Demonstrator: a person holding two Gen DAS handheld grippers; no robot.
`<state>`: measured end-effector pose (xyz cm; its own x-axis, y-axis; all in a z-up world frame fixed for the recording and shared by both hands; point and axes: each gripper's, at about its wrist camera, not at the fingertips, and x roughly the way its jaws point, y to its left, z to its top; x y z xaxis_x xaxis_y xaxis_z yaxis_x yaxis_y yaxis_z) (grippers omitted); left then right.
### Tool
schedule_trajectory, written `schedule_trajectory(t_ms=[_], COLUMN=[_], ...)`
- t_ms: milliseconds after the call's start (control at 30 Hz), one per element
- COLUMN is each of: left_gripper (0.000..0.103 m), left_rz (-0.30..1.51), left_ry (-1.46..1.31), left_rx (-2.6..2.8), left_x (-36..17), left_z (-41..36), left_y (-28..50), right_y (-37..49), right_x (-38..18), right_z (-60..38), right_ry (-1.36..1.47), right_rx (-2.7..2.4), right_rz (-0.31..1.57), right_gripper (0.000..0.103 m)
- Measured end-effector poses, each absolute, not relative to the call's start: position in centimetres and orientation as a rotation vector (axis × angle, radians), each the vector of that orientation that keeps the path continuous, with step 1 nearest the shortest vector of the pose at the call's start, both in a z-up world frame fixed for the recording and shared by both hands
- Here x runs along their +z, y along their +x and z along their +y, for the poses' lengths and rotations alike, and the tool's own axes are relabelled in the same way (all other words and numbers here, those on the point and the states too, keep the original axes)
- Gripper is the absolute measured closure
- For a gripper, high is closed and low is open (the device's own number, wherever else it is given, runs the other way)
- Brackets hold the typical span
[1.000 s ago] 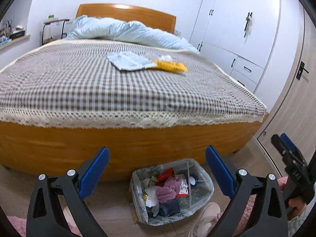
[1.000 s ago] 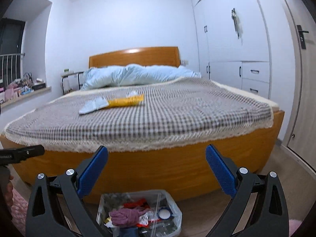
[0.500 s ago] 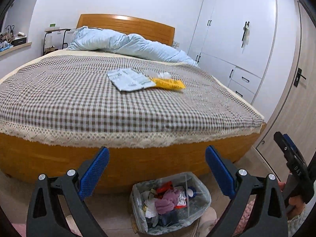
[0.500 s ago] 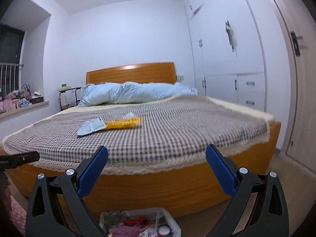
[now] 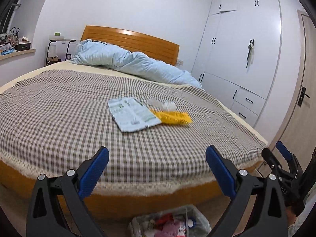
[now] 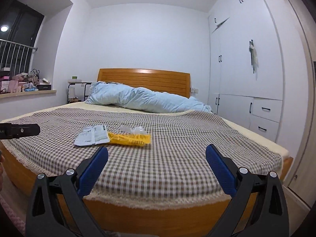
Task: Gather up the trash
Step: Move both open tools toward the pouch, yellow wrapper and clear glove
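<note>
Left gripper (image 5: 157, 168) jaws spread, empty, right gripper (image 6: 157, 167) likewise, pale wrapper (image 5: 133, 116) and yellow packet (image 5: 173, 117) touching mid-bed at twelve o'clock, well apart, bare checked bedspread (image 5: 59, 106) between, trash bin (image 5: 169, 224) at six o'clock.

Three pieces of trash lie grouped near the middle of the checked bedspread (image 5: 59, 106). A pale blue-white printed wrapper (image 5: 132, 116) lies flat, one edge serrated. At its 3 o'clock – touching, partly tucked beneath it – lies a yellow wrapper (image 5: 173, 117), also flat. A crumpled clear plastic piece (image 5: 163, 104) sits at the yellow wrapper's 12 o'clock, just beside it. On the floor at the bed's foot stands a clear-bagged bin (image 5: 203, 220) – holding red, pink and white scraps.
</note>
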<state>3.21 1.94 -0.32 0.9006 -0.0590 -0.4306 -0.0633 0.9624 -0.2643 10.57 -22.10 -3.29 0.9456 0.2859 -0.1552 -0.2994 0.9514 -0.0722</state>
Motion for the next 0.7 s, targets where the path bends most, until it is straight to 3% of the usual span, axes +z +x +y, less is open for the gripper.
schedule_trajectory(t_ms=[700], left_gripper=[0.008], left_rz=[0.362], left_ry=[-0.191], left_rx=[0.018], left_x=[2.5], left_z=[2.5], left_y=[11.5], right_y=[19.1], right_x=[-1.5], right_z=[-18.0], right_ry=[0.057], right_rx=[0.34], right_rz=[0.175], right_gripper=[0.008])
